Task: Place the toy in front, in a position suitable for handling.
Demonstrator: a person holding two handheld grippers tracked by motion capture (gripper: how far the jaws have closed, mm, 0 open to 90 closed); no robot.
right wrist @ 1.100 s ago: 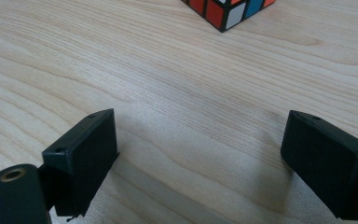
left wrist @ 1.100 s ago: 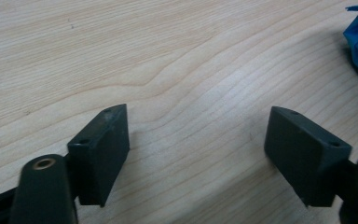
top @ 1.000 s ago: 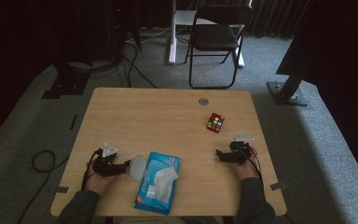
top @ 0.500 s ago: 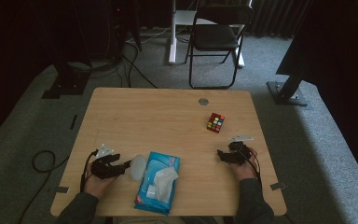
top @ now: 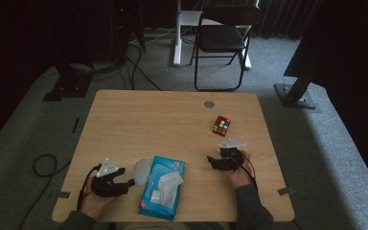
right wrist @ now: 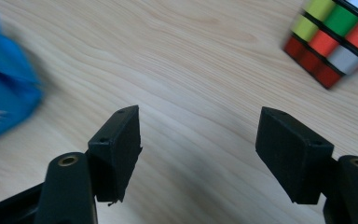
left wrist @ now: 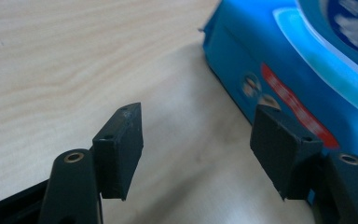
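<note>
Blue wet-wipe pack (top: 162, 188) lies at the near edge of the wooden table (top: 172, 124), its flip lid open toward the left and a white wipe (top: 168, 184) standing out of the opening. Left gripper (top: 127, 182) rests just beside the pack's left side, jaws spread and holding nothing; in the left gripper view the pack's wall (left wrist: 279, 84) sits close against the right-hand jaw. Right gripper (top: 212, 162) lies well to the pack's right, jaws likewise parted and empty, with a Rubik's cube (top: 222, 125) a little beyond it.

Risks, as judged: the pack is soft and light, so a one-sided push from the left jaw would likely slide or rotate it toward the table edge; a pinch on the loose wipe could drag the whole pack; the cube could be knocked if the right gripper swings forward.

Surface is pale wood grain with a round grommet (top: 209, 104). Beyond stand a folding chair (top: 223, 40), grey carpet and dark curtains.
</note>
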